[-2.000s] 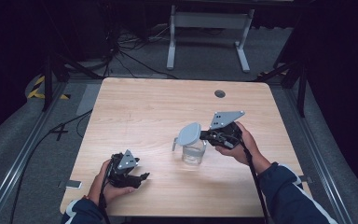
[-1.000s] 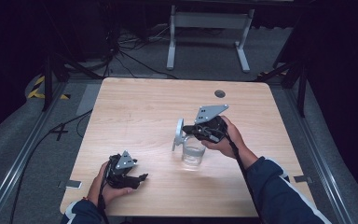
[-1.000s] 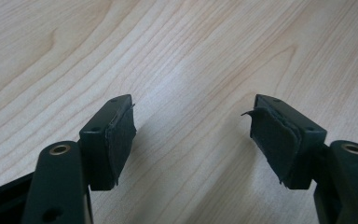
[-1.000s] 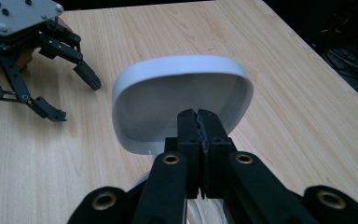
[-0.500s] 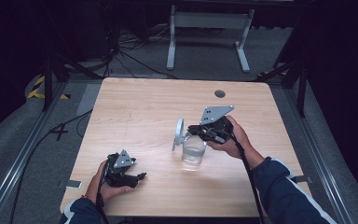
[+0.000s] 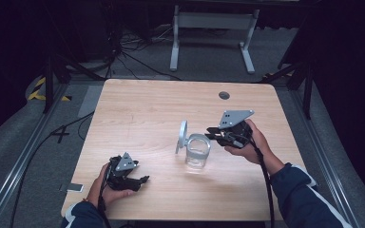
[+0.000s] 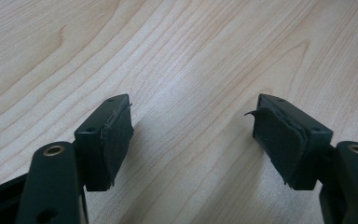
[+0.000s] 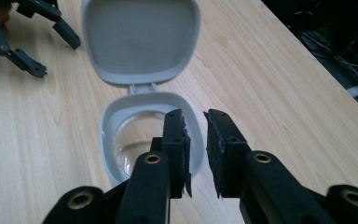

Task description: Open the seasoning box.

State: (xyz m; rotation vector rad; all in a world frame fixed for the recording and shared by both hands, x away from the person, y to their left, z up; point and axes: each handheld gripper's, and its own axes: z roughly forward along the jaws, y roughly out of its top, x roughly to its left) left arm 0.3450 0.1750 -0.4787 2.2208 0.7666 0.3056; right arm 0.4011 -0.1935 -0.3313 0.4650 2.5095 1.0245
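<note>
Jar [image 6: 197,151] near desk [image 6: 142,114] centre, clear, grey-rimmed; lid [image 6: 182,136] hinged up on its left side, standing open; mouth [image 8: 142,135] uncovered and nothing seen inside. Right claw [image 6: 212,134] just beside jar's right rim, apart from it; pads [image 8: 179,149] parted a little, having just been opening, nothing between them. Left claw [image 6: 141,180] resting low at near-left corner of desk, well apart from jar; spread wide [image 7: 191,140] over bare wood, pinching nothing. Opening judged done; lid released; left to do, probably: filling or closing, cannot tell which.
</note>
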